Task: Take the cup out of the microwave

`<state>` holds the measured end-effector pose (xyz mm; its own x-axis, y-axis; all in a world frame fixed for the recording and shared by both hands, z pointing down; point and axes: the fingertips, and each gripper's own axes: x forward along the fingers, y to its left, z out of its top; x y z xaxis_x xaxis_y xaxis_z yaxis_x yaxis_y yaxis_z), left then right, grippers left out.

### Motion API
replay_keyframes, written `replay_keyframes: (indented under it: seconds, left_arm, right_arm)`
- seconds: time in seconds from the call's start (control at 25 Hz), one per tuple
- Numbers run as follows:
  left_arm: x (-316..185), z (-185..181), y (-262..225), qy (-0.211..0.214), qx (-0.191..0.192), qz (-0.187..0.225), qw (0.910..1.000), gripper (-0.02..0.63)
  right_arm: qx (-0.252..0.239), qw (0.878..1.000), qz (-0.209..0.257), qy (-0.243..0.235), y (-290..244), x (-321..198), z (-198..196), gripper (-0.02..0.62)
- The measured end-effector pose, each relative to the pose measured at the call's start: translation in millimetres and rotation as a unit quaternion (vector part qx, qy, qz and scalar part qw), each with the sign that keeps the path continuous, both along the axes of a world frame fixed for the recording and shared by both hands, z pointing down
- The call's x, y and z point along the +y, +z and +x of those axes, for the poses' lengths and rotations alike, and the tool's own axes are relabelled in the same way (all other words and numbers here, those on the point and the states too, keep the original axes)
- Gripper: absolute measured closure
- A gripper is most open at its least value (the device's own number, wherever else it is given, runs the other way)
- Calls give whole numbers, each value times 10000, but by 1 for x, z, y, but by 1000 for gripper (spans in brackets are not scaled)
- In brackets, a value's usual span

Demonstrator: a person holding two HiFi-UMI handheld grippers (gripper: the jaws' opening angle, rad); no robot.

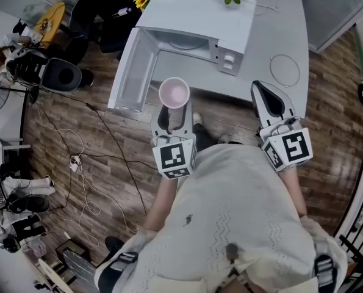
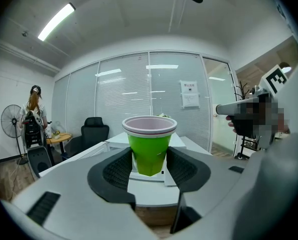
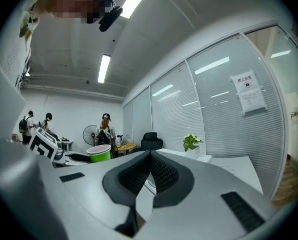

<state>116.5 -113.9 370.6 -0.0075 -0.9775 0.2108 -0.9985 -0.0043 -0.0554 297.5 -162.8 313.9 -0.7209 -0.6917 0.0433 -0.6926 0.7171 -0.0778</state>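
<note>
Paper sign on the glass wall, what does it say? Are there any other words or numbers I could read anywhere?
Paper sign on the glass wall: the print is too small and blurred to read.
Square markers on the left gripper and right gripper: black-and-white patterns, no words.
Microwave control panel: nothing legible.
Green cup: no print visible.
</note>
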Motion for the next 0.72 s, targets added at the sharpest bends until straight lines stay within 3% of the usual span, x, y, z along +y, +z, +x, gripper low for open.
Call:
replay_keyframes:
  seconds: [0.72]
  left_arm:
    - [2, -1, 10, 6, 38, -159, 9999, 370]
  right_arm:
    - [7, 9999, -80, -95, 4, 2, -11, 588]
